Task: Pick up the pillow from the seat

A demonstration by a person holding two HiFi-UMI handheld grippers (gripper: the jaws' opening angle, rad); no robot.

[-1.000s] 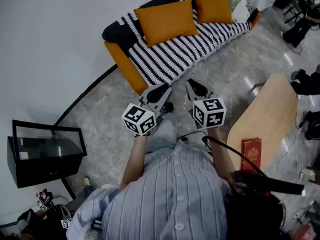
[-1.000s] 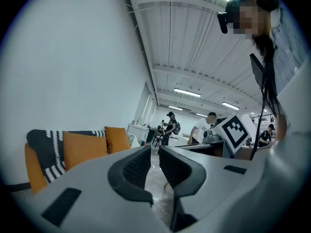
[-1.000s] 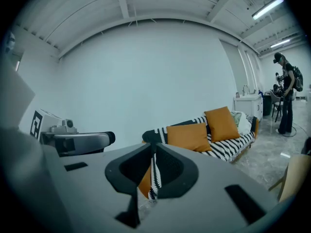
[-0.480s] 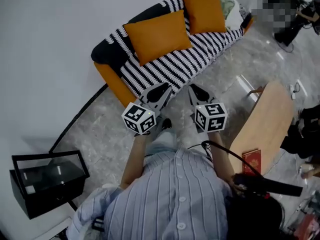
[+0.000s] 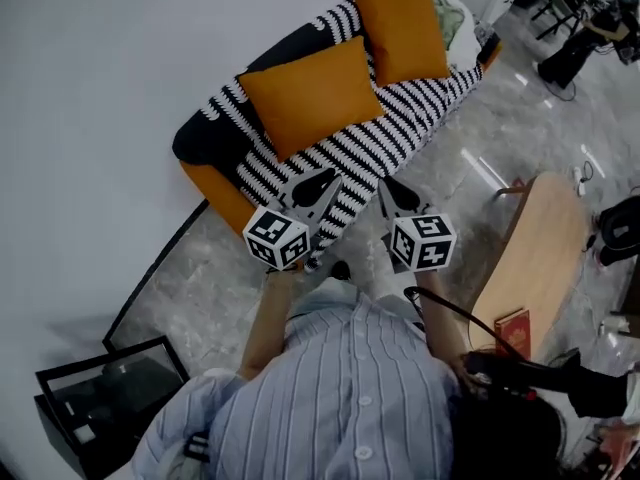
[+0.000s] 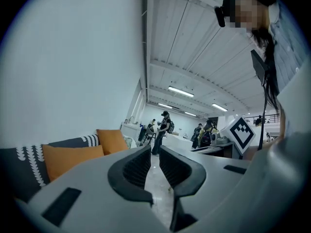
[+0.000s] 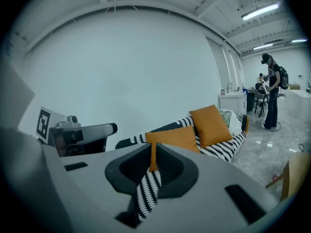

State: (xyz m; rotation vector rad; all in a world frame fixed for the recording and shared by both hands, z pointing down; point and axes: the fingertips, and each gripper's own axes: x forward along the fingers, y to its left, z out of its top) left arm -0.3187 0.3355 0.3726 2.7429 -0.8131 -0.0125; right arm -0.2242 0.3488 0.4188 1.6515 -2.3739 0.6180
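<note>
Your left gripper [image 5: 313,184] and right gripper [image 5: 397,192] hide part of the sofa's [image 5: 214,194] front edge, and both sets of fingers are clenched on nothing. The soft, square orange pillow [image 5: 300,92] leans at the seat's back edge, toward its near end. A second pillow [image 5: 401,30] beside it masks the far end. Both rest on a black-and-white zigzag throw [image 5: 400,118]. A curved wooden tabletop [image 5: 537,253] stands to your right.

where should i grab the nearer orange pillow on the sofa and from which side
Probably by its lower front edge, coming from the seat side. The nearer orange pillow leans against the backrest of the sofa, blocking its rear, while its near edge lies free on the striped cover. The left gripper and right gripper are both shut, so open the fingers first.
</note>
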